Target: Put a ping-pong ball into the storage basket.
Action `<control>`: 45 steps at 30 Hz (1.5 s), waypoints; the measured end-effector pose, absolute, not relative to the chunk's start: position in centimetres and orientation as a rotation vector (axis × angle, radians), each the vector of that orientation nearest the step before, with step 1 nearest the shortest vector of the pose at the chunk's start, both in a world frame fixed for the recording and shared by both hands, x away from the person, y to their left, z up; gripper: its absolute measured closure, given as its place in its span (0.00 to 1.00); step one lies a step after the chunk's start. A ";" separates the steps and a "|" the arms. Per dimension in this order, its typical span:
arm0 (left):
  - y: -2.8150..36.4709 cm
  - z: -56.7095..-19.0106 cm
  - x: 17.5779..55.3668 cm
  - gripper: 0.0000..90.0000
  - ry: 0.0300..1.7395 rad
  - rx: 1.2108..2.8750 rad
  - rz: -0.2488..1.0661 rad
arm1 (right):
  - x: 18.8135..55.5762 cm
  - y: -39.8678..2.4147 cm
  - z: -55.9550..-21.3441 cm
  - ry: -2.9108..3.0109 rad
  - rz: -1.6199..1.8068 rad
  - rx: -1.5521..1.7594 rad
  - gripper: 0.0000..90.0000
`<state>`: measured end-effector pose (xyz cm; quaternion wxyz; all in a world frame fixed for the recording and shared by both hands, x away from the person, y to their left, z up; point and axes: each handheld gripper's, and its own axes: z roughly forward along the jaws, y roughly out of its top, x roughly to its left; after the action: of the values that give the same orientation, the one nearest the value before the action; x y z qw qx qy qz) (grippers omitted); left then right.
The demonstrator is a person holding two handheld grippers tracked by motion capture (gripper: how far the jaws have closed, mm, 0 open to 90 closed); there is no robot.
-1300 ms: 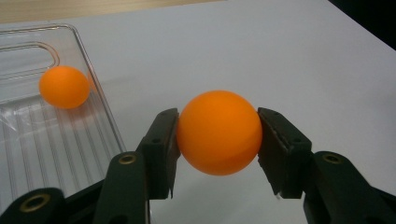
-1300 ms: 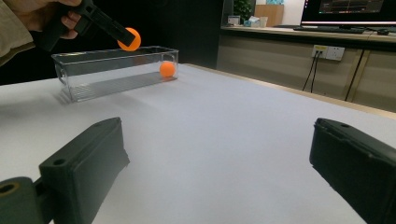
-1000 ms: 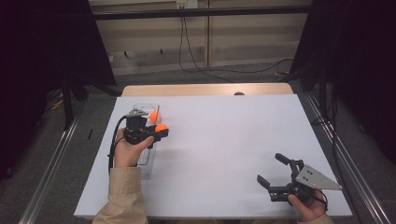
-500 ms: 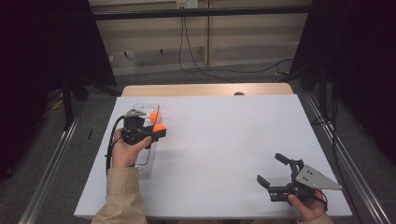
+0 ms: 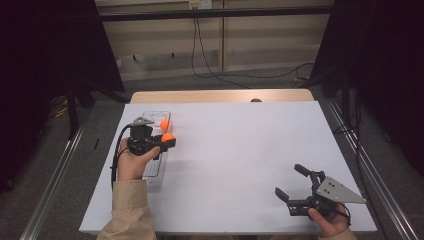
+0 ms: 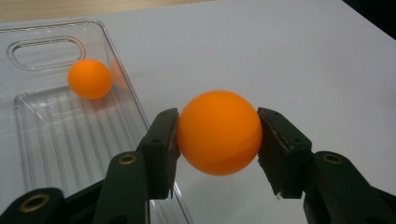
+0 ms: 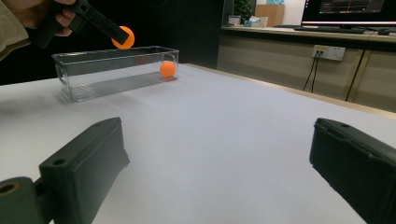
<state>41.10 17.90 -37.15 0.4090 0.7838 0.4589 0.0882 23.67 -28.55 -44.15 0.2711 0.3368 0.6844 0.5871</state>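
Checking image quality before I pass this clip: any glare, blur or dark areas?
High view: table evenly lit, surroundings dark. Left gripper view: held orange ball sharp, clear bin shows reflections. Right gripper view: its near jaws blurred, bin and far ball clear.

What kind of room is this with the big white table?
Probably a lab or office workroom. A white table stands between dark curtains, a computer screen glows on a side counter, and cables trail from a wall socket.
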 end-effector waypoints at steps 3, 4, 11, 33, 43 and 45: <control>18.0 -37.1 41.1 0.56 1.160 1.974 0.222 | 23.7 -28.5 -44.1 1.844 1.580 0.906 0.03; 18.1 -37.1 41.1 0.56 1.159 1.976 0.223 | 23.7 -28.5 -44.1 1.844 1.581 0.906 0.03; 18.4 -37.2 41.0 0.56 1.171 1.972 0.230 | 23.7 -28.5 -44.2 1.844 1.582 0.905 0.03; 19.5 -37.1 40.8 0.56 1.200 1.953 0.253 | 23.7 -28.5 -44.2 1.845 1.584 0.904 0.03; 20.0 -37.1 40.7 0.56 1.211 1.950 0.262 | 23.7 -28.5 -44.2 1.845 1.584 0.903 0.03; 20.1 -37.1 40.7 0.56 1.215 1.941 0.266 | 23.8 -28.4 -44.2 1.844 1.585 0.904 0.03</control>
<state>40.68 20.05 -37.10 0.4060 0.7694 0.4817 0.1055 23.75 -28.44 -44.17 0.2704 0.3355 0.6844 0.5881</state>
